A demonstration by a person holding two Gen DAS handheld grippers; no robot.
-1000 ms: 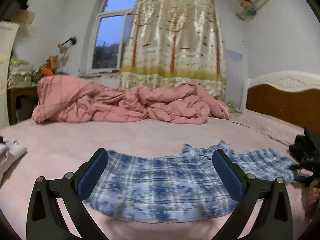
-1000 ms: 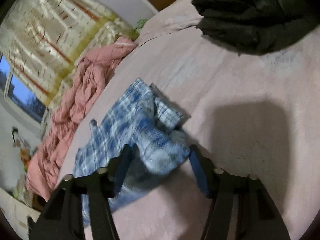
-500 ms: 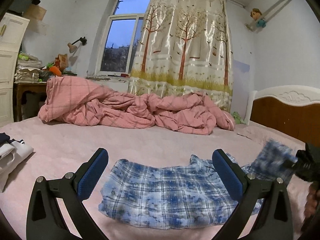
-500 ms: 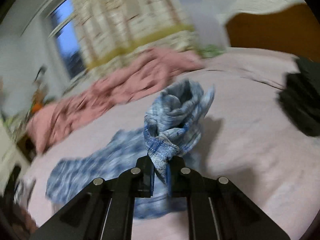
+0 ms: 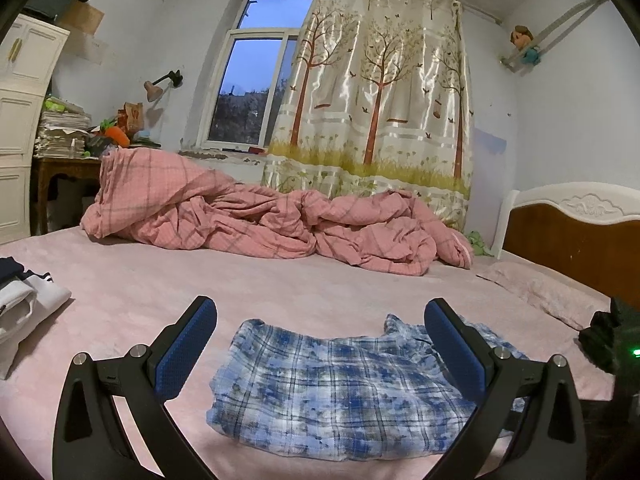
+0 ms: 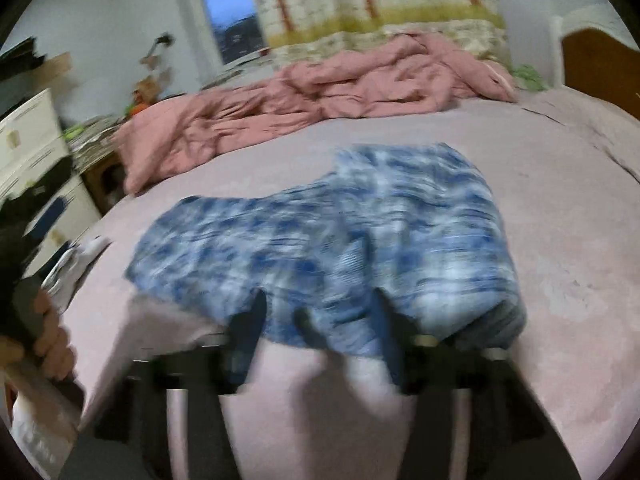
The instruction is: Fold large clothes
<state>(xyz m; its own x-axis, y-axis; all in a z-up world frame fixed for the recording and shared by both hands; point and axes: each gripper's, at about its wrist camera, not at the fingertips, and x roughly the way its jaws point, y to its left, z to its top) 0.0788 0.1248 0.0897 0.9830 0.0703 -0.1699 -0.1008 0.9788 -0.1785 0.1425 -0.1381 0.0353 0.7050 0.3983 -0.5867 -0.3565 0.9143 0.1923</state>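
Plaid blue garment is seen in the left wrist view lying partly folded on the pink bed, just ahead of the left hand-held gripper, whose jaws are spread wide with nothing between them. In the blurred right wrist view, the same garment is shown doubled over, and the right hand-held gripper has just been opening, its jaws parted at the near hem with no cloth pinched. A fold is judged just laid; next, a fresh edge needs gripping for another fold.
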